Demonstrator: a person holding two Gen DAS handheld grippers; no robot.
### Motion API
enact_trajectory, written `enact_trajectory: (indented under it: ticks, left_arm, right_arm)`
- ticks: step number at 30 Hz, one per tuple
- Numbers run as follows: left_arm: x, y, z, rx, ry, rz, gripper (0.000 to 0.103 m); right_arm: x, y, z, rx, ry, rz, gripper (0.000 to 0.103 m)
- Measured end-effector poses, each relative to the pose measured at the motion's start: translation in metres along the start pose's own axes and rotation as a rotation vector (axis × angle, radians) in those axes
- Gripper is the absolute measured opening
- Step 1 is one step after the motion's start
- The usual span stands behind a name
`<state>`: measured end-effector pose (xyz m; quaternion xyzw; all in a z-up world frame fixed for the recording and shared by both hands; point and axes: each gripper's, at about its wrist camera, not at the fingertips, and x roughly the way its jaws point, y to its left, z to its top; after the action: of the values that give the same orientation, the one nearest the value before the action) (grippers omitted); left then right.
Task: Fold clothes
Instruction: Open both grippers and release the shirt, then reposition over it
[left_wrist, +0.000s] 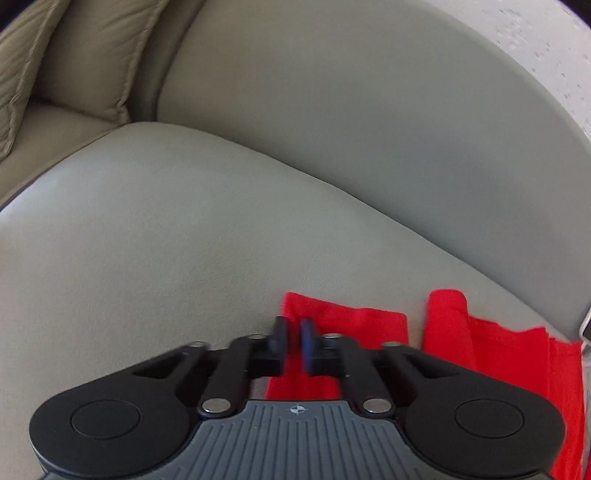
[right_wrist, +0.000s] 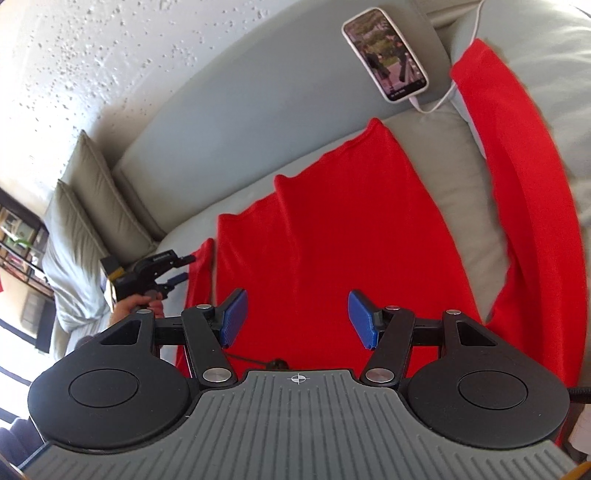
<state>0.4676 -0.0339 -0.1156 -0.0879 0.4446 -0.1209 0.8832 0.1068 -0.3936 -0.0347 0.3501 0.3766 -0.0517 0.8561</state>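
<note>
Here the red garment (right_wrist: 332, 236) lies spread on a grey sofa (left_wrist: 184, 229) below a speckled wall (right_wrist: 92, 55). Only the right view shows the phone (right_wrist: 386, 55) beyond it. The right gripper (right_wrist: 297, 317) is spread above the garment; the left gripper (left_wrist: 293, 343), nearly pressed together, sits at the garment's edge.

Garment (right_wrist: 332, 236): plain red. Sofa (left_wrist: 221, 240): pale grey-green; cushions (left_wrist: 92, 55) olive-beige. Gripper pads (right_wrist: 233, 317): blue, on black arms. Phone (right_wrist: 386, 55): white case. Wall (right_wrist: 92, 55): white, speckled
</note>
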Motion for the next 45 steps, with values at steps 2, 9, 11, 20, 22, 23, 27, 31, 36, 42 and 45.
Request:
enact_trajectory:
  ticks: [2, 9, 11, 20, 22, 23, 27, 31, 36, 42, 45]
  left_arm:
    - [-0.014, 0.0, 0.001, 0.015, -0.038, -0.003, 0.0]
    - [-0.095, 0.044, 0.006, -0.101, -0.265, 0.076, 0.0]
    - [-0.12, 0.066, 0.006, -0.148, -0.323, 0.13, 0.0]
    - [-0.159, 0.15, -0.029, -0.29, -0.313, 0.357, 0.001]
    - [-0.164, 0.163, -0.045, -0.313, -0.286, 0.386, 0.003]
    - [-0.166, 0.17, -0.051, -0.328, -0.274, 0.396, 0.003]
    - [-0.194, 0.172, -0.067, -0.367, -0.249, 0.382, 0.022]
    - [-0.233, 0.136, -0.082, -0.262, -0.26, 0.326, 0.033]
    - [-0.27, 0.091, -0.105, -0.176, -0.252, 0.244, 0.033]
    - [-0.289, 0.029, -0.152, -0.129, -0.074, 0.087, 0.033]
    - [-0.288, -0.021, -0.183, -0.063, 0.01, -0.027, 0.034]
  right_arm:
    - [0.001, -0.003, -0.001, 0.011, 0.007, -0.008, 0.062]
    - [-0.002, 0.006, 0.001, 0.002, 0.011, 0.039, 0.062]
    - [-0.001, 0.013, 0.002, -0.004, 0.016, 0.067, 0.062]
    - [0.028, 0.048, 0.001, 0.031, 0.102, 0.24, 0.062]
    - [0.041, 0.055, -0.004, 0.035, 0.152, 0.248, 0.062]
    - [0.047, 0.057, -0.007, 0.045, 0.177, 0.251, 0.062]
    - [0.046, 0.057, -0.015, 0.092, 0.201, 0.279, 0.062]
    - [0.021, 0.039, -0.01, 0.165, 0.151, 0.311, 0.063]
    - [-0.026, 0.001, 0.005, 0.263, 0.04, 0.307, 0.063]
    - [-0.108, -0.042, 0.023, 0.253, -0.284, 0.137, 0.063]
    - [-0.134, -0.057, 0.036, 0.166, -0.493, -0.08, 0.064]
